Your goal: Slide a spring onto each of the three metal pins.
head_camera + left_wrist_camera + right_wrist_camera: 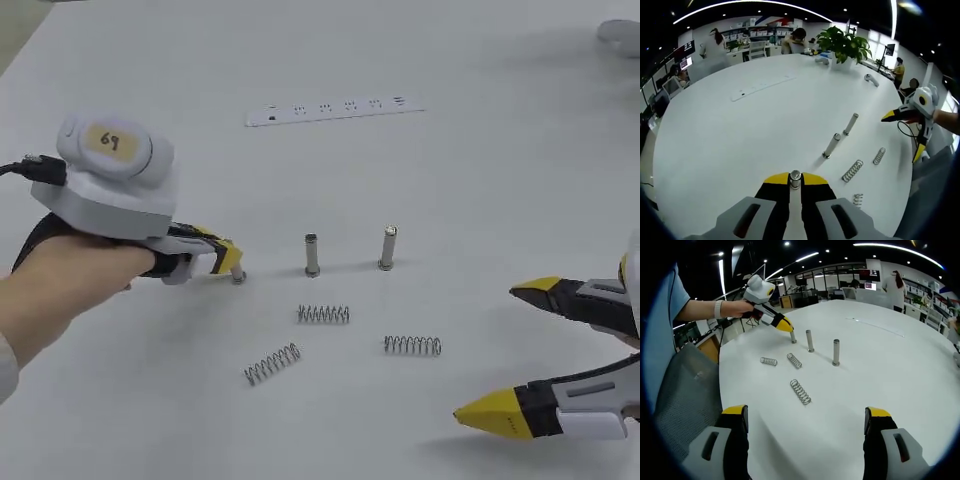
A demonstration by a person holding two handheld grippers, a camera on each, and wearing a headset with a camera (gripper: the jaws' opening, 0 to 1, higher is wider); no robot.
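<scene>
We see three pins upright in a row on the white table: left pin, middle pin, right pin. Three springs lie loose at their 6 o'clock. The left gripper clamps the left pin from 9 o'clock. The right gripper hovers at 4 o'clock, jaws spread wide.

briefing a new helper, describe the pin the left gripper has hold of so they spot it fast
On the white table, in front of the power strip, three metal pins stand in a row. Take the leftmost pin, the one pinched between the left gripper's yellow tips.
</scene>
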